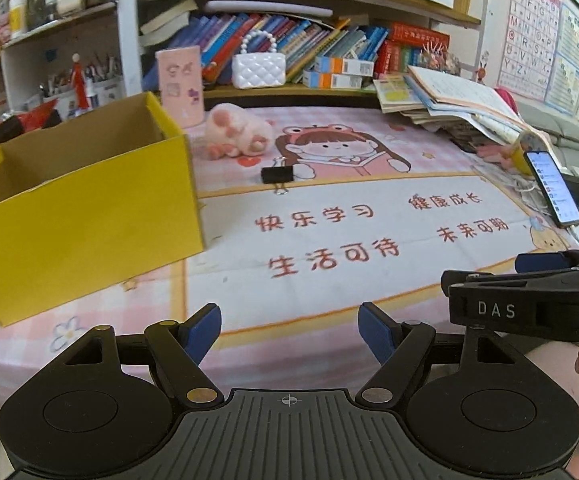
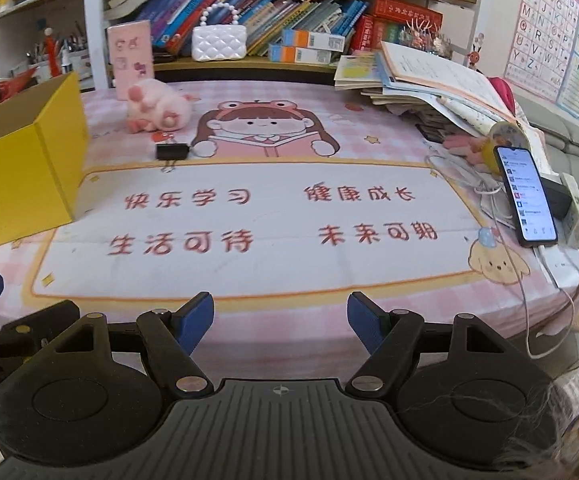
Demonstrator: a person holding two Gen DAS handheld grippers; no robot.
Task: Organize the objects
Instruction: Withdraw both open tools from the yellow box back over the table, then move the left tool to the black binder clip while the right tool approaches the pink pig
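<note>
Bench (image 1: pixel 329 208): wide bare mat ahead of you, near edge just under both claws. Yellow box (image 1: pixel 89 208) open-topped at left; book pile (image 1: pixel 449 100) and phone (image 1: pixel 551 188) crowd right edge. Binder clip (image 1: pixel 276 175) mid-bench, beside box, well ahead of your left claw (image 1: pixel 289 332) and right claw (image 2: pixel 280 320); both stand apart, empty.

My left gripper (image 1: pixel 289 334) and right gripper (image 2: pixel 280 322) are matte black, with blue pads (image 1: pixel 205 330), brass-coloured screws (image 1: pixel 195 395), ribbed bases and white "DAS" lettering (image 1: pixel 496 310).
</note>
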